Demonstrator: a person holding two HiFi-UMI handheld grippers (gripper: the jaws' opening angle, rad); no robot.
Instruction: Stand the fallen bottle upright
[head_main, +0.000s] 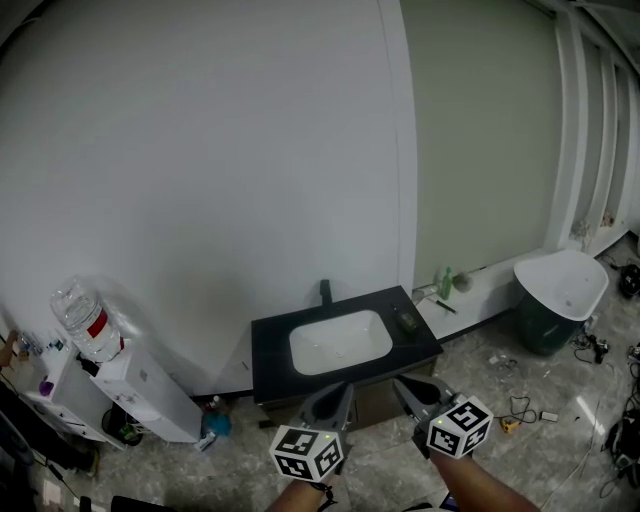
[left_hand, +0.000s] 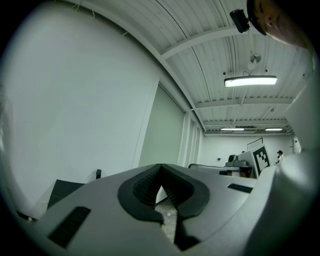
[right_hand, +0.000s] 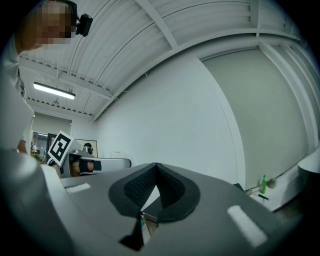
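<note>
A small dark bottle (head_main: 407, 321) seems to lie on its side at the right end of the black counter (head_main: 268, 336), beside the white basin (head_main: 340, 345). My left gripper (head_main: 343, 392) and right gripper (head_main: 404, 388) hover side by side just in front of the counter's near edge, short of the bottle. Both point level toward the wall. The left gripper (left_hand: 161, 172) has its pads meeting at the tips with nothing between them. The right gripper (right_hand: 156, 170) is likewise shut and empty. The dark bottle shows in neither gripper view.
A green bottle (head_main: 446, 283) (right_hand: 263, 184) stands on a white ledge right of the counter. A black tap (head_main: 325, 291) rises behind the basin. A water dispenser (head_main: 140, 390) stands at the left and a white tub (head_main: 560, 290) at the right. Cables and small bits litter the floor.
</note>
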